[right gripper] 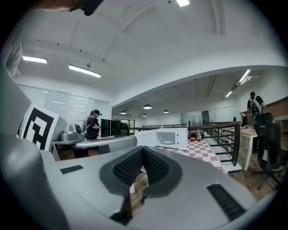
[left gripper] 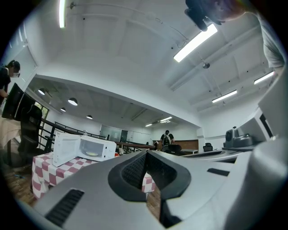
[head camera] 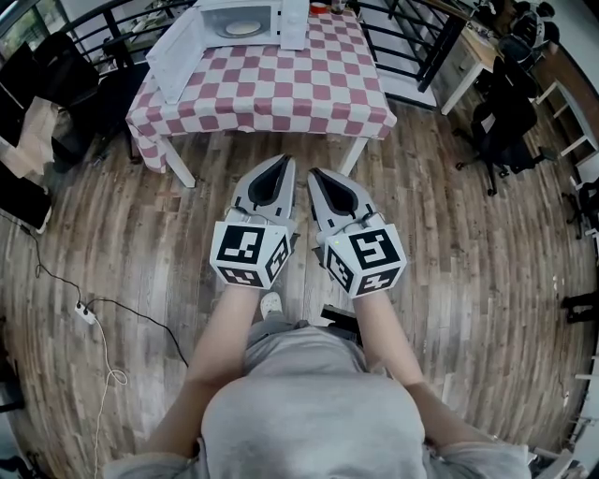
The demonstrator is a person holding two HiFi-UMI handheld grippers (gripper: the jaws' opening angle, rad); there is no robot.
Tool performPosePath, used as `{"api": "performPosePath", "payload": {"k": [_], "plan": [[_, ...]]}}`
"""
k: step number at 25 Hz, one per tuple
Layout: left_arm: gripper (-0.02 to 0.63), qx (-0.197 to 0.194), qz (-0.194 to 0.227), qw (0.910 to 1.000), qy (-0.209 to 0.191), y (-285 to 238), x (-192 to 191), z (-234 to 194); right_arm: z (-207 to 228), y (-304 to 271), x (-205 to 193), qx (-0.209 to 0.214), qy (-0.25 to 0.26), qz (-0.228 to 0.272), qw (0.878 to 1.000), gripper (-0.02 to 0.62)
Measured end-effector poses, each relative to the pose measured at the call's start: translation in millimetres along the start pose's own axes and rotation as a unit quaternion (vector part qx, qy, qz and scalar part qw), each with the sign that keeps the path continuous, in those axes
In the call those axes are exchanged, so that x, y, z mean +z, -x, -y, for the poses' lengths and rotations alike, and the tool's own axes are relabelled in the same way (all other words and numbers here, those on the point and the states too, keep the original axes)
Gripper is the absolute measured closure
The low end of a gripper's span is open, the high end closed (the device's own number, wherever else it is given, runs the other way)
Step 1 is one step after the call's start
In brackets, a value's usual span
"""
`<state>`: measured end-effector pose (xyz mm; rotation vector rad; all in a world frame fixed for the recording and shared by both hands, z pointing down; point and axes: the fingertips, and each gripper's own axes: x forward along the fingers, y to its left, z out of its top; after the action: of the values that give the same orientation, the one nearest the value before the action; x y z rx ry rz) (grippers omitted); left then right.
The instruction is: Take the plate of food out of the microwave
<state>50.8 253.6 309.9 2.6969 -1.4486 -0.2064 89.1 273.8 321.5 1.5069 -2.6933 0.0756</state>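
Note:
A white microwave [head camera: 245, 21] stands with its door [head camera: 178, 56] swung open at the far end of a table with a red-and-white checked cloth [head camera: 281, 89]. Inside it lies a pale plate of food [head camera: 241, 28], which also shows as the plate [left gripper: 91, 154] in the left gripper view and the plate [right gripper: 167, 142] in the right gripper view. My left gripper [head camera: 282, 162] and right gripper [head camera: 314, 174] are held side by side over the wooden floor, short of the table. Both are shut with nothing between the jaws.
Black railings [head camera: 402, 37] run behind and to the right of the table. A desk [head camera: 473, 56] and office chairs [head camera: 510, 126] stand at the right, dark chairs [head camera: 56, 84] at the left. A power strip with cable [head camera: 86, 313] lies on the floor at left.

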Motion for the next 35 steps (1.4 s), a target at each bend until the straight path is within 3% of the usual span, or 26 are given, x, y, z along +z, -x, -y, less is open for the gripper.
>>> {"api": "performPosePath", "payload": {"k": [20,35], "plan": [[0.604,0.006,-0.006,1.0000,0.002,-27,3,-88,-12,-96,0,0.010,0.002,-0.009,1.000,0.569],[0.604,0.023,-0.007,0.9997,0.007,-69,-3,-131,14,-147,-5,0.018,0.003,-0.014,1.000,0.569]]}}
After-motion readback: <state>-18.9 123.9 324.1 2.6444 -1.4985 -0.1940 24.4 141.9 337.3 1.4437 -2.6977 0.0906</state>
